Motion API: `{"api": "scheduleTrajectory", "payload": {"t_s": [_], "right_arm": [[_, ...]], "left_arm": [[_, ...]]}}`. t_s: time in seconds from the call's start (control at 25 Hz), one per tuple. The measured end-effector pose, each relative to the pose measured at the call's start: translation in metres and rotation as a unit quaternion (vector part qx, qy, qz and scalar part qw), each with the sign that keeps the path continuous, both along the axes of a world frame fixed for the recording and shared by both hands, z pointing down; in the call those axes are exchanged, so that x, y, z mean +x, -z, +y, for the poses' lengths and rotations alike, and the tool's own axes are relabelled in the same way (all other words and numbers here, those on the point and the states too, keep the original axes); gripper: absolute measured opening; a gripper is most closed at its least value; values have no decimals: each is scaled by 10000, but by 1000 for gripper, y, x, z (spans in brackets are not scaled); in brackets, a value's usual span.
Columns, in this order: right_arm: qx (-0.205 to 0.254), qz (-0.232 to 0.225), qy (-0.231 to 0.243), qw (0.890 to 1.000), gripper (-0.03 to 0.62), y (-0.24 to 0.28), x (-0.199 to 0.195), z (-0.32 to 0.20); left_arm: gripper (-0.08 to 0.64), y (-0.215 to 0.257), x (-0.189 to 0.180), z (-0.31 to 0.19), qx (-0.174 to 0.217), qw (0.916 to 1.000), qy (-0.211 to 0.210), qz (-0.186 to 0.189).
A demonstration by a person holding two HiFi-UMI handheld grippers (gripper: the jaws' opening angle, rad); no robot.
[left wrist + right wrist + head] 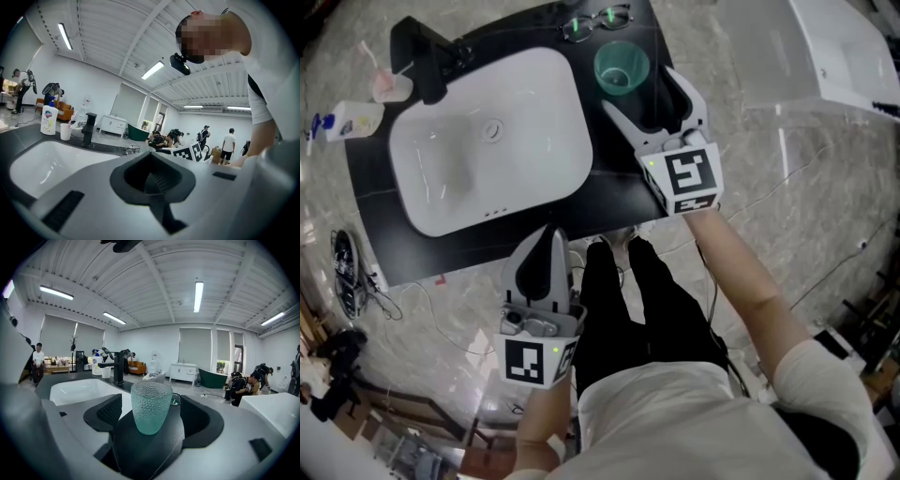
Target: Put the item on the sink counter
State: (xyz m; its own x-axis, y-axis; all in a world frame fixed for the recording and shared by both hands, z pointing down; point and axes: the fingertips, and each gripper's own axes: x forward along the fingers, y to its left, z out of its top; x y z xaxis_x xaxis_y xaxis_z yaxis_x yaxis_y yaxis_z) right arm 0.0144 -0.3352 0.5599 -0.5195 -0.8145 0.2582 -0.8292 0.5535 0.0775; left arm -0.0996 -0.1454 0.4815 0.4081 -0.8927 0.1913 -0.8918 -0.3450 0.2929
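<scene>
Where the sink counter (pixel 614 178) reaches its far left corner, a bottle (pixel 352 120) and a pink cup (pixel 392 86) stand beside the black faucet (pixel 427 56). None of them belongs to the job. The white basin (pixel 450 169) fills the left and middle of the counter. At the near edge, about midway along, the left gripper (pixel 548 236) hangs with its jaws pressed together and nothing between them, so it looks idle.

Along the far edge, right of the basin, lies a pair of glasses (pixel 598 21). Just nearer, on the bare strip toward the far right corner, the green glass cup (pixel 622 67) stands upright on the counter. The right gripper (pixel 639 92) reaches in from the near right. Its claw is spread wide, and the cup sits between the two pads, apart from both.

My read is that placing is essentially done: the cup rests on its own base and nothing grips it. What remains is the withdrawal. That calls for drawing the right gripper straight back along its own line toward the near edge, jaws kept wide, so neither pad clips the cup or nudges it toward the glasses.
</scene>
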Motion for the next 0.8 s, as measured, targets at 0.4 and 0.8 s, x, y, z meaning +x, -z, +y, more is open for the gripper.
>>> {"api": "scheduleTrajectory", "payload": {"t_s": [0.4, 0.8], "right_arm": [[15, -29, -11, 10000, 403, 19, 4, 14], [-38, -101, 59, 9999, 403, 41, 4, 33]], "left_arm": [[2, 21, 3, -4, 231, 9997, 16, -14], [2, 51, 4, -4, 519, 9986, 114, 35]]}}
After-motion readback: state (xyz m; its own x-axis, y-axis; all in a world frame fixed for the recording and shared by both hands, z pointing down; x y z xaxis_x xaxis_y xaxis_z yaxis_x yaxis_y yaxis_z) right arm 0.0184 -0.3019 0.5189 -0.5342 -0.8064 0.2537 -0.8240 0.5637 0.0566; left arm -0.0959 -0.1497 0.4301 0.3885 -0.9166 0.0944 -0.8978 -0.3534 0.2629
